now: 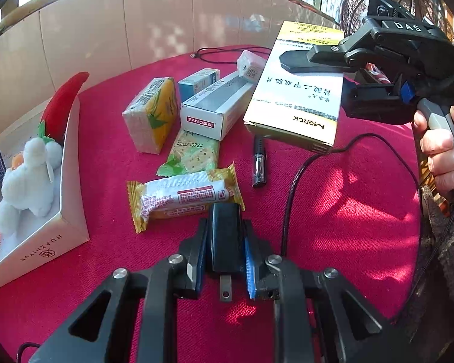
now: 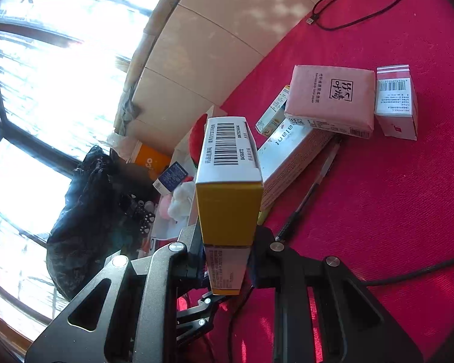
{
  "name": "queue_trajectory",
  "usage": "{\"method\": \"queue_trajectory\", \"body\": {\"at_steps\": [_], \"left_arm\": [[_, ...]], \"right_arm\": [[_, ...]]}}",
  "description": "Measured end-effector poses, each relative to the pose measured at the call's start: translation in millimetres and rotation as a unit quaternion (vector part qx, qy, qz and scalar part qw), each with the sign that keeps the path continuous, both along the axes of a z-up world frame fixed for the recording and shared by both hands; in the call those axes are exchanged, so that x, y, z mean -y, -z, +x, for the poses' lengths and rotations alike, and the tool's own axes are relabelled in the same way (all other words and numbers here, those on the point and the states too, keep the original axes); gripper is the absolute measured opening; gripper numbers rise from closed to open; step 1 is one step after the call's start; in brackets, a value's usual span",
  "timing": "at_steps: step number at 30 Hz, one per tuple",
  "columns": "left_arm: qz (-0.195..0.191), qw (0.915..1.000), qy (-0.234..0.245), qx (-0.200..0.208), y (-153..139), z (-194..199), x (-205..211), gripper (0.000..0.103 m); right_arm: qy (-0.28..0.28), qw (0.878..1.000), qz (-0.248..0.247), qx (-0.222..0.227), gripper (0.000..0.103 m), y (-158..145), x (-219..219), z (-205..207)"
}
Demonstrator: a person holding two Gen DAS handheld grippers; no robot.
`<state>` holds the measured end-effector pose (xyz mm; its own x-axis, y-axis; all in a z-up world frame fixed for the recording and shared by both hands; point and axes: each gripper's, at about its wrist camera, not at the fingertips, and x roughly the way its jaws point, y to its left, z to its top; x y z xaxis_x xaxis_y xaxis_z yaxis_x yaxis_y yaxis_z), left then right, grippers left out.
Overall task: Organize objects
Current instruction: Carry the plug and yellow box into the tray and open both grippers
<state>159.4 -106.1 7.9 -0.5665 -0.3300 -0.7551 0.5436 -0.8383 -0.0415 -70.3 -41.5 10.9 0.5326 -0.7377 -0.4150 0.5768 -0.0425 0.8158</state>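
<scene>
The round table under a red textured cloth (image 1: 348,211) sits by sunlit barred windows and a beige tiled sill. At nine o'clock in the left wrist view stands the open white cardboard box (image 1: 69,181) holding plush toys. The right gripper (image 2: 227,260) is clenched on the white-and-yellow cardboard medicine carton (image 2: 227,181), held in the air at two o'clock; gripped at one end, it could pivot and slip. The left gripper (image 1: 224,257) grasps a black plug adapter (image 1: 224,236), whose trailing black cable (image 1: 290,193) may snag the yellow snack wrapper (image 1: 184,196).
</scene>
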Motion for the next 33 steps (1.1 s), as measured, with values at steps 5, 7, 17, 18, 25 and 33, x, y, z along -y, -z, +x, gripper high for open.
{"method": "queue_trajectory", "body": {"at_steps": [5, 7, 17, 18, 25, 33], "left_arm": [[-0.013, 0.999, -0.02, -0.037, -11, 18, -2, 0.019], [-0.016, 0.9983, -0.026, -0.05, -17, 24, -3, 0.019], [-0.046, 0.9934, -0.057, -0.088, -44, 29, 10, 0.019], [-0.045, 0.993, -0.06, -0.091, -45, 31, 11, 0.019], [-0.063, 0.9879, -0.09, -0.11, -57, 52, 17, 0.019], [-0.081, 0.9767, -0.147, -0.134, -77, 89, 39, 0.019]], "right_arm": [[0.001, 1.0, -0.021, -0.003, 0.02, -10, -5, 0], [0.001, 0.999, -0.033, -0.005, 0.02, -16, -8, 0], [-0.013, 0.997, -0.068, -0.026, 0.02, -53, -4, 11], [-0.015, 0.997, -0.07, -0.028, 0.02, -55, -3, 12], [-0.039, 0.995, -0.077, -0.054, 0.02, -77, 11, 27], [-0.087, 0.985, -0.092, -0.119, 0.02, -108, 34, 66]]}}
